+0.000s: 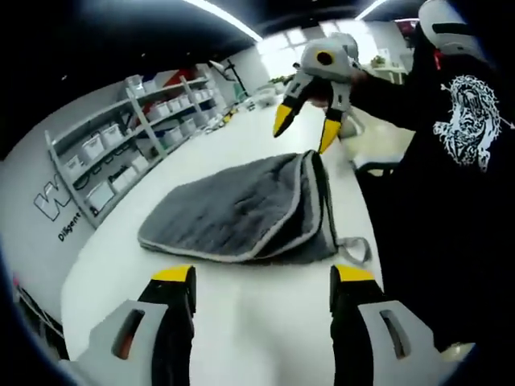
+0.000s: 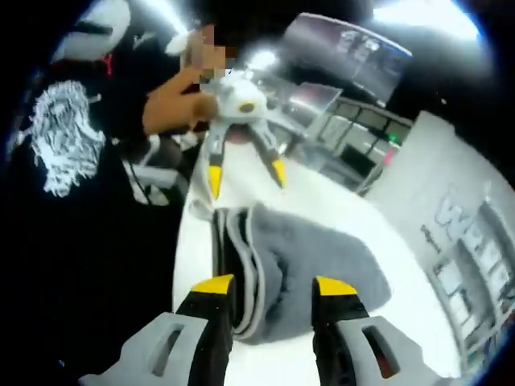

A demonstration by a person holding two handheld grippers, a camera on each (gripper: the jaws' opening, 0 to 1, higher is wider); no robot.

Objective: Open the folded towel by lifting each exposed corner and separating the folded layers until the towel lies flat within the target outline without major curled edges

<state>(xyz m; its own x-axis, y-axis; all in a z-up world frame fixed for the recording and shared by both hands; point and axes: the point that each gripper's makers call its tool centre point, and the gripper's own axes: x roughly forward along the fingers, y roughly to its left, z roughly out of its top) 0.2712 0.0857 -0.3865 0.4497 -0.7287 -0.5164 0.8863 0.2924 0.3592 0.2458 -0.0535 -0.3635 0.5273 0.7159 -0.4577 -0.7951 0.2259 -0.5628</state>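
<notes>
A dark grey folded towel with pale grey edging (image 1: pixel 241 211) lies on the white tabletop (image 1: pixel 241 322), just ahead of the left gripper (image 1: pixel 264 275), whose 2 yellow-tipped jaws stand wide apart above bare tabletop and hold nothing. Beyond the towel's far side the right gripper (image 1: pixel 304 132) hangs in the air with its jaws spread, its tips close above the folded edge but not touching it. In the right gripper view the same towel (image 2: pixel 322 265) sits directly in front of the right gripper (image 2: pixel 273 285), its stacked layers showing between the parted, empty jaws; past it the left gripper (image 2: pixel 245 178) hovers open, held by a hand (image 2: pixel 173 100). A white shelf rack with storage bins (image 1: pixel 121 153) stands far off to the left gripper's left
</notes>
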